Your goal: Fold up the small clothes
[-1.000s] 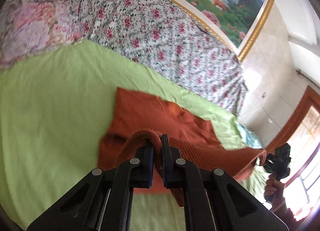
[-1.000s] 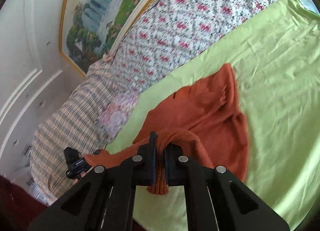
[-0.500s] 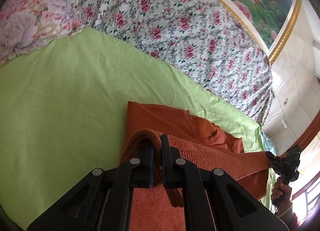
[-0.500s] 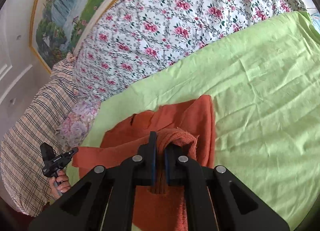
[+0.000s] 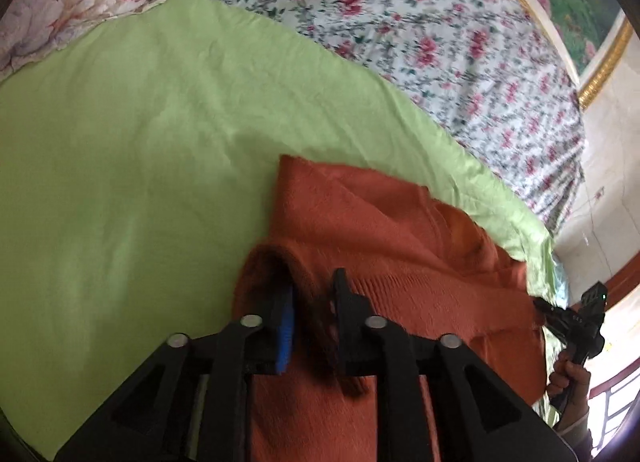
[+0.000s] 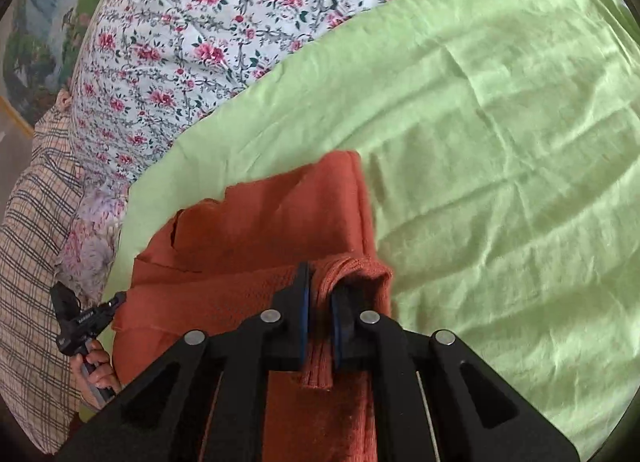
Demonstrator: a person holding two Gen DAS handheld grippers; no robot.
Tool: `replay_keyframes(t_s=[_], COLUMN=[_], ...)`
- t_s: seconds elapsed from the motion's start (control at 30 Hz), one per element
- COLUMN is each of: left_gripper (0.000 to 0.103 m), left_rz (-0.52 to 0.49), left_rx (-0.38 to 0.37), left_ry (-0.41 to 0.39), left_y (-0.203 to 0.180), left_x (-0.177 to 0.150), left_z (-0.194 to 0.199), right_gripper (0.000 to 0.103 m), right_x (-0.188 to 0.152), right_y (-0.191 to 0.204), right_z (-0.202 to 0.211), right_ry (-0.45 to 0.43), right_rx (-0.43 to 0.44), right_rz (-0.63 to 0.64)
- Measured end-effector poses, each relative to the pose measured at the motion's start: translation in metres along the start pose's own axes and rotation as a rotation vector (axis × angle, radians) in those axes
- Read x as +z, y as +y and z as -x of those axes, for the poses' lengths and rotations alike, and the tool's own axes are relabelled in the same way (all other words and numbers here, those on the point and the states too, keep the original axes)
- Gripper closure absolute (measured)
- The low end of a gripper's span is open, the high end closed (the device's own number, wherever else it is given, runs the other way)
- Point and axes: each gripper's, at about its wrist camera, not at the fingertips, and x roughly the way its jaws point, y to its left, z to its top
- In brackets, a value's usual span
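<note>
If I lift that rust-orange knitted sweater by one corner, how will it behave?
Probably floppy: the rust-orange knitted sweater drapes in soft folds on the green sheet. Its fuzzy ribbed hem bunches between the right gripper as the jaws open, so it is likely grippy, not slippery.

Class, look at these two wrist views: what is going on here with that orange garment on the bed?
A person is folding an orange sweater on a green sheet, with a gripper in each hand. The near edge has been laid over the far part. Each gripper has a corner of that folded edge between its fingers: the left gripper and the right gripper. Both sets of jaws are opening, letting the fabric go.
</note>
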Motion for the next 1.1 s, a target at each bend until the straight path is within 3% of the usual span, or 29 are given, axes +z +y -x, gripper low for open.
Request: replay_keyframes(t_s=[0.03,0.1,0.2,0.27,0.37,0.47,0.53,0.67,0.83,0.93,1.1], left_gripper=[0.075,0.073,0.067,0.067,0.067,0.067,0.080,0.076,0.067,0.067,0.065], left_rz=[-0.020,-0.070,-0.131,-0.190,-0.284,-0.304,-0.278,-0.241,-0.127,-0.088,-0.056], left_rx=[-0.017,-0.052,-0.106,-0.102,-0.022,0.024,0.058,0.174,0.212,0.182,0.124], left_ry=[0.004,0.020,0.074,0.146,0.178,0.195,0.197,0.100,0.010,0.006,0.002], left_y=[-0.007,-0.023,-0.050,-0.071,-0.089,-0.094,-0.089,-0.086,-0.066,-0.055,-0.046], left_x=[-0.011,-0.033,-0.061,-0.076,-0.077,-0.048,-0.026,0.026,0.063,0.051,-0.003], left_z=[0.008,0.019,0.018,0.002,-0.018,-0.037,-0.050,-0.066,-0.065,-0.049,-0.008], right_gripper=[0.074,0.067,0.065,0.065,0.065,0.065,0.067,0.068,0.067,0.067,0.067], right_x=[-0.003,-0.013,-0.039,-0.057,-0.080,-0.083,-0.072,-0.021,0.023,0.020,-0.019], right_y=[0.000,0.004,0.024,0.049,0.083,0.098,0.097,0.076,0.046,0.043,0.054], right_z=[0.005,0.026,0.052,0.047,0.017,-0.007,-0.016,-0.028,-0.016,-0.007,0.014], right_ry=[-0.016,-0.083,-0.144,-0.085,0.078,0.150,0.150,0.055,-0.119,-0.125,-0.120], right_rx=[-0.011,-0.062,-0.034,0.035,0.071,-0.028,-0.091,-0.226,-0.258,-0.228,-0.173], right_rz=[0.000,0.020,0.081,0.180,0.347,0.482,0.515,0.430,0.248,0.206,0.216])
